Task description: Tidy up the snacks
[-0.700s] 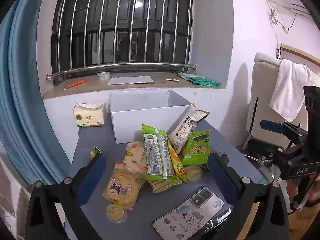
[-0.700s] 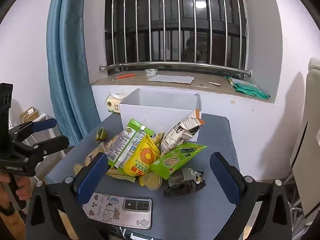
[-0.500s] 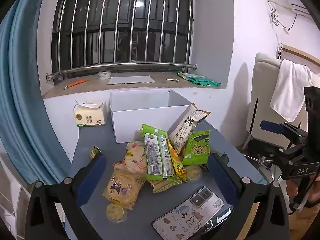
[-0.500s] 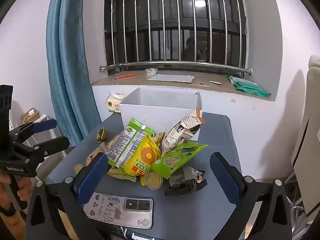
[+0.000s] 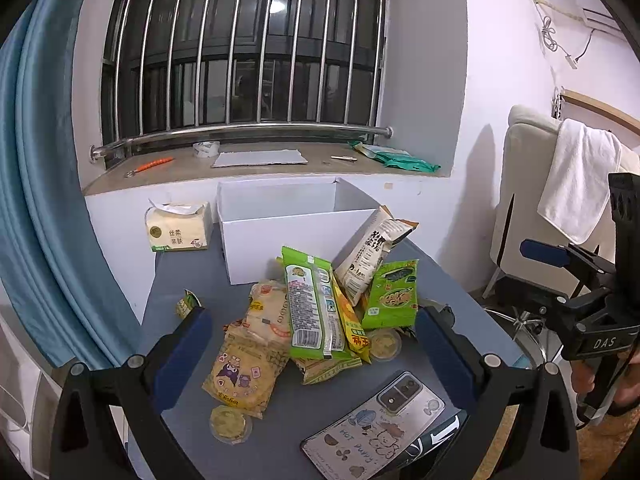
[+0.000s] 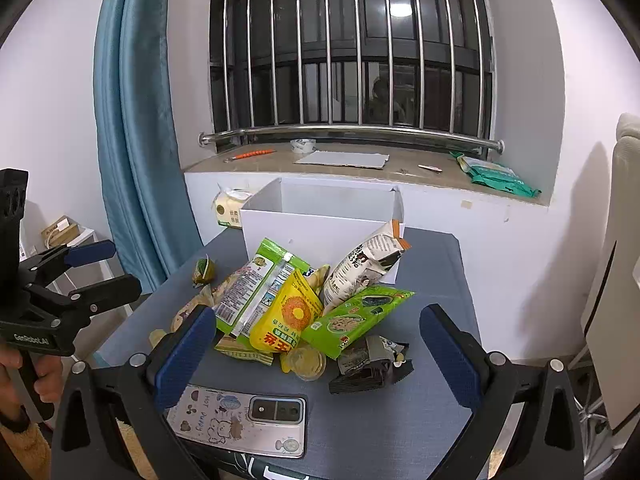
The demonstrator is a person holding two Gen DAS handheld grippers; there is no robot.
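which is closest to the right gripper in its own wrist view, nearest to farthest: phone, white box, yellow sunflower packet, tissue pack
1. phone, lying flat just ahead of the right gripper, toward its left finger.
2. yellow sunflower packet, mid-table in the snack pile.
3. white box, behind the pile.
4. tissue pack, back left, beside the box.
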